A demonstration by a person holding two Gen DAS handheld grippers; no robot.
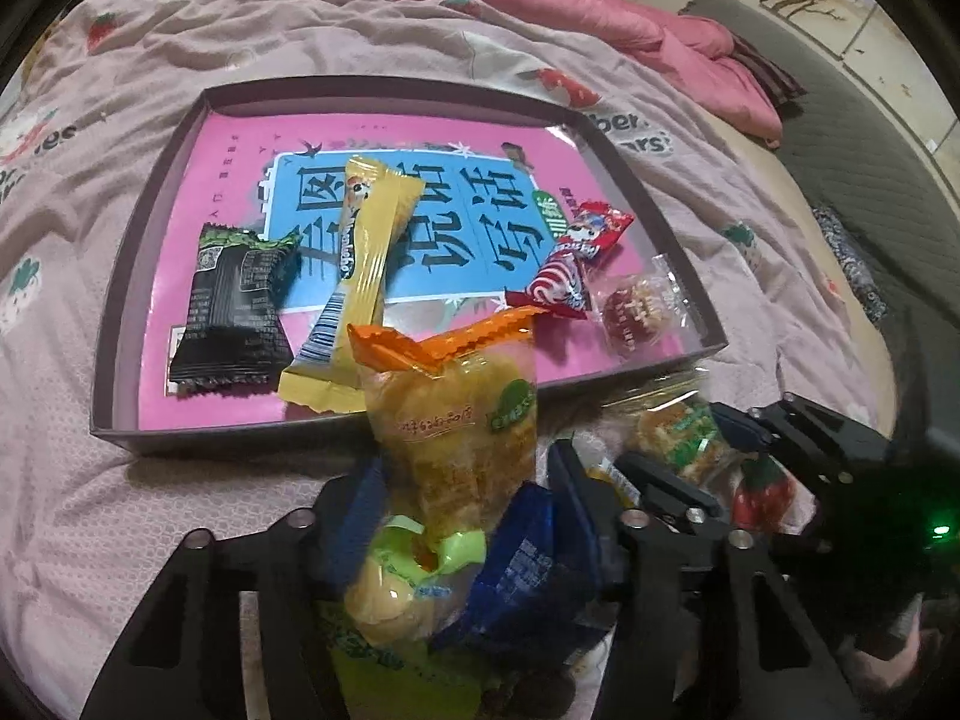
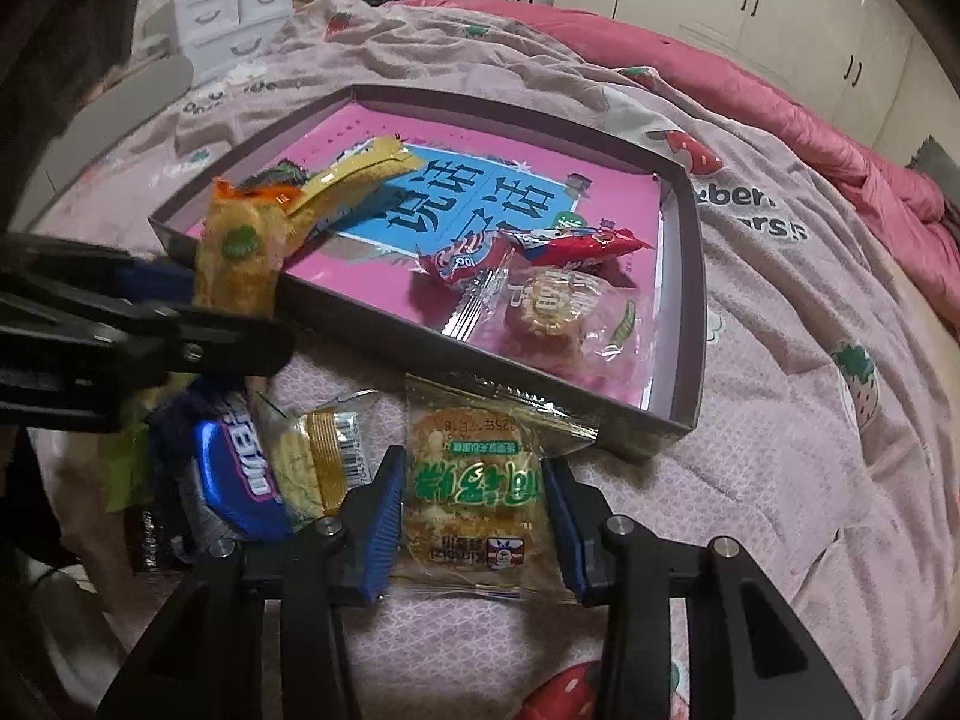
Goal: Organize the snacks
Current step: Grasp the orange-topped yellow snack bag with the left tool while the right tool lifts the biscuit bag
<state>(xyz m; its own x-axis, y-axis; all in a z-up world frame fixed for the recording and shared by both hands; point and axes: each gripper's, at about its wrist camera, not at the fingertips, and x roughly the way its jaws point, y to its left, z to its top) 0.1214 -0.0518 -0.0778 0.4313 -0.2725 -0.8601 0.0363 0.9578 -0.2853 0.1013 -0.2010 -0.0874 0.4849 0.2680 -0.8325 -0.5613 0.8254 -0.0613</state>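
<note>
A shallow purple box with a pink and blue printed bottom lies on the bed; it shows in the right wrist view too. It holds a black packet, a long yellow packet, a red-and-white candy packet and a clear-wrapped pastry. My left gripper is shut on an orange-topped clear snack bag, held upright just before the box's near wall. My right gripper is open, its blue pads either side of a flat yellow biscuit packet lying on the bedspread.
Loose snacks lie on the bedspread near the box: a blue packet, a small yellow cake packet and a green wrapper. A pink quilt is bunched behind. White drawers stand at the far left.
</note>
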